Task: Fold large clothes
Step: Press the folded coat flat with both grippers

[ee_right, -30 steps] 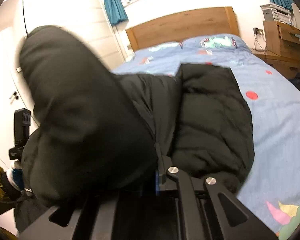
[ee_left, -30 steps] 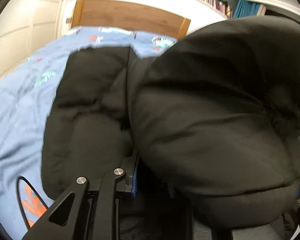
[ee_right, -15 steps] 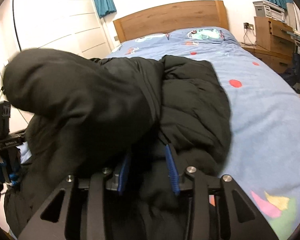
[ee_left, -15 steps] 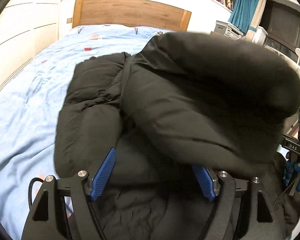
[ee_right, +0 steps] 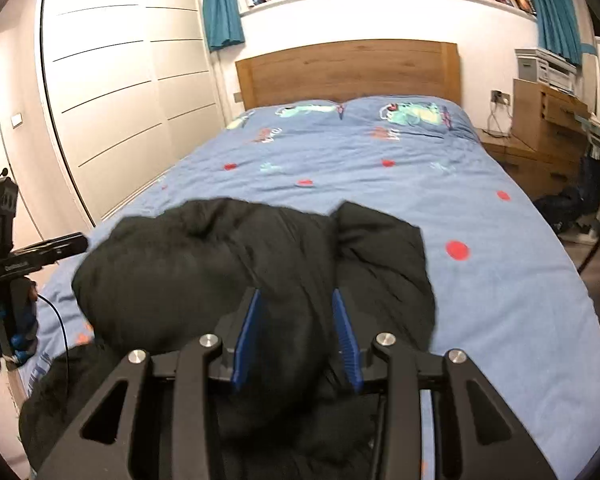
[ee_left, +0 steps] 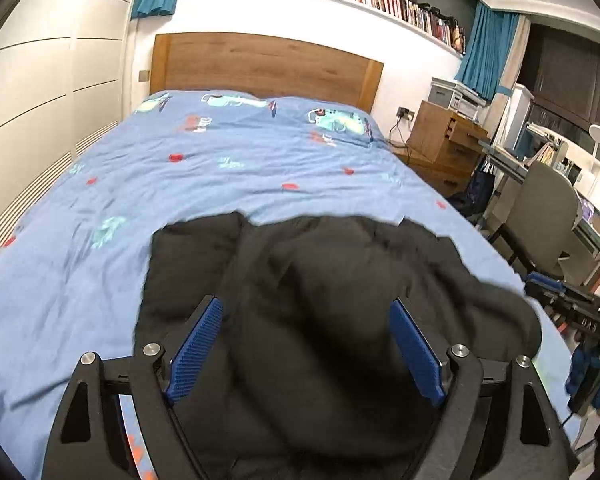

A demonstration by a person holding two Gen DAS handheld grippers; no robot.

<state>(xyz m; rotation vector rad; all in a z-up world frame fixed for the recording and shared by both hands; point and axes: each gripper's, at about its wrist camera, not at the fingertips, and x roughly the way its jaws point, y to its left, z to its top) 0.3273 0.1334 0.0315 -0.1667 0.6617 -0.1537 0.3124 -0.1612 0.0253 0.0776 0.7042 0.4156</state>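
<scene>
A black padded jacket [ee_left: 320, 280] lies bunched at the foot of the bed; it also shows in the right wrist view [ee_right: 220, 260]. My left gripper [ee_left: 306, 344] is open wide above it, its blue pads [ee_left: 198, 344] apart with jacket fabric between and below them. My right gripper [ee_right: 296, 336] is open, narrower, its blue pads [ee_right: 346, 340] on either side of a fold of the jacket without pressing it. Part of the jacket hangs over the bed's near edge.
The bed has a blue patterned duvet [ee_left: 220, 168] and a wooden headboard [ee_left: 268, 68]. White wardrobe doors [ee_right: 120, 100] stand on the left. A wooden nightstand [ee_left: 444, 140], a chair [ee_left: 540, 208] and a desk stand on the right.
Both grippers let go of the jacket and opened. The lifted part of the jacket dropped forward onto the rest. Both grippers rose and drew back, showing more of the bed.
</scene>
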